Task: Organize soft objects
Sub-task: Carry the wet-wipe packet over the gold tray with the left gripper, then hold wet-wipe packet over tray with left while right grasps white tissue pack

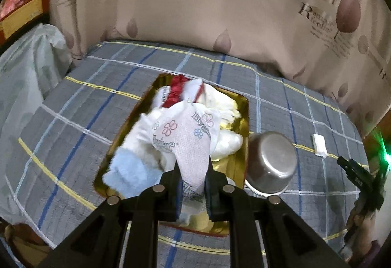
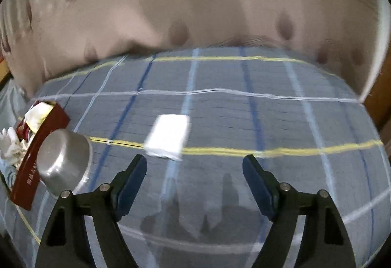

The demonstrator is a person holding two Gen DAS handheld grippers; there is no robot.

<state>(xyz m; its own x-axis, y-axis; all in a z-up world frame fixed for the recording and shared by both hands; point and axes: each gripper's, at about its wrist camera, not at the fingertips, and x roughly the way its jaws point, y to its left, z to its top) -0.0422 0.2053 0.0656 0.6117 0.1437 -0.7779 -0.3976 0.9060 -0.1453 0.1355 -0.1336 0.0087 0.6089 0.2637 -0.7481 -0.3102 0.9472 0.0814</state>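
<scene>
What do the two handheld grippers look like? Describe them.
Both match. The left gripper and right gripper have black angular frames with triangular cut-outs, round silver pivot pins and dark blue pads inside the fingers. No cables, markings or sleeves show.

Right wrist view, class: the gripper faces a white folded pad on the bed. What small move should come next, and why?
Probably ease the right gripper forward and down until its fingers straddle the white folded pad. The fingers are apart with nothing between them, and the pad lies loose on the plaid bedsheet just ahead, outside the gold tray where the left gripper holds a printed tissue packet.
</scene>
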